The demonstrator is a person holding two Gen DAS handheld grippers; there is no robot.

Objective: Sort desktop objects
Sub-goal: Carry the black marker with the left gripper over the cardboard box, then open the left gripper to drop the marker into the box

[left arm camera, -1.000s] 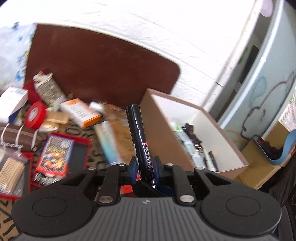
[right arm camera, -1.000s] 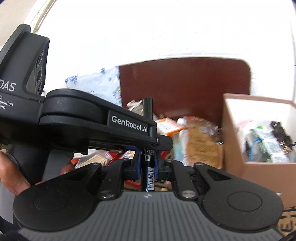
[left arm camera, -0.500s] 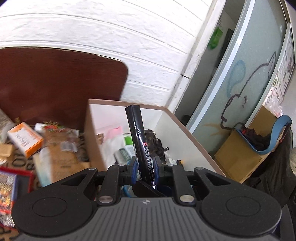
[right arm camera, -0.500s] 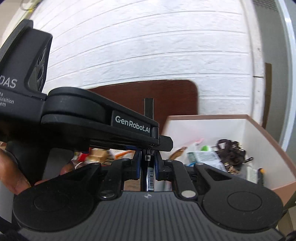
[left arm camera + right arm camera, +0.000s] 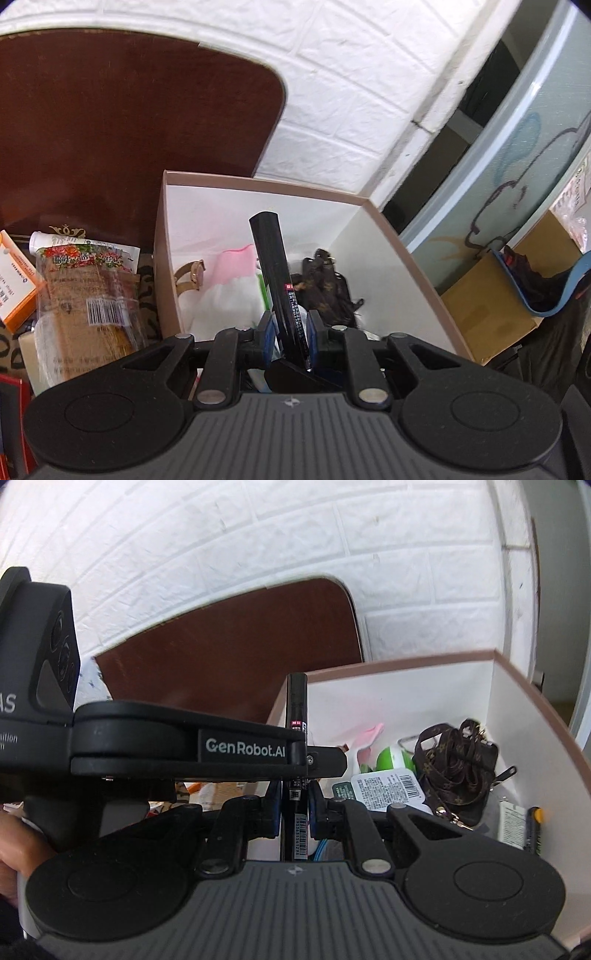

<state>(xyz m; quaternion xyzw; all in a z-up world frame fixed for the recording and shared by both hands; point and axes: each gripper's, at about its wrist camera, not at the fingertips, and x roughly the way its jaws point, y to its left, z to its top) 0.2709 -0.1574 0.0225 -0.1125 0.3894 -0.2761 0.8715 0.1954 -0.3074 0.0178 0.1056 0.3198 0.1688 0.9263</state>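
A black tube-shaped pen with a red label stands upright between the pads of my left gripper, which is shut on it above the open cardboard box. My right gripper is shut on the same black pen, lower down by its barcode. The left gripper's body crosses the right wrist view, just above my right fingers. The box holds a brown patterned strap, a watch, a white packet and other small items.
A dark brown table stands against a white brick wall. Left of the box lie a clear-wrapped packet, an orange and white box and other clutter. A brown carton stands on the floor at the right.
Both grippers have carried the pen to the right, from over the cluttered table to over the open box. The grips on the pen have not changed.
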